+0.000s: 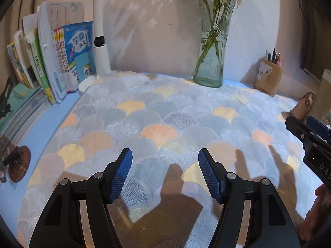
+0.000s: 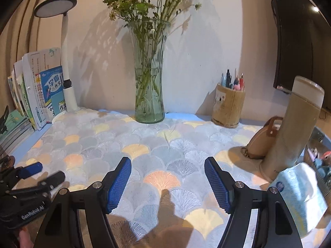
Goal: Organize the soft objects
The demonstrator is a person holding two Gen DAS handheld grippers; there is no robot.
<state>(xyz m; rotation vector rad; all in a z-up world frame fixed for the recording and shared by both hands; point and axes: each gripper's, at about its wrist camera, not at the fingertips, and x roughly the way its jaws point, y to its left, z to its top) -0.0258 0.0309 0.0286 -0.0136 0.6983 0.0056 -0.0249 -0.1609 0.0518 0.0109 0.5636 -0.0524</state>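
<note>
A soft cloth printed with grey, yellow and peach fan shapes lies spread flat over the blue desk; the right wrist view shows the same cloth. My left gripper hovers over its near part, open, with nothing between its blue pads. My right gripper is also open and empty above the cloth. Each gripper shows at the edge of the other's view: the right gripper at the far right, the left gripper at the far left.
A glass vase of flowers stands at the back on the cloth's far edge. Books and a white lamp line the left. A pen holder, a tan pouch, a beige bottle and a tissue pack crowd the right.
</note>
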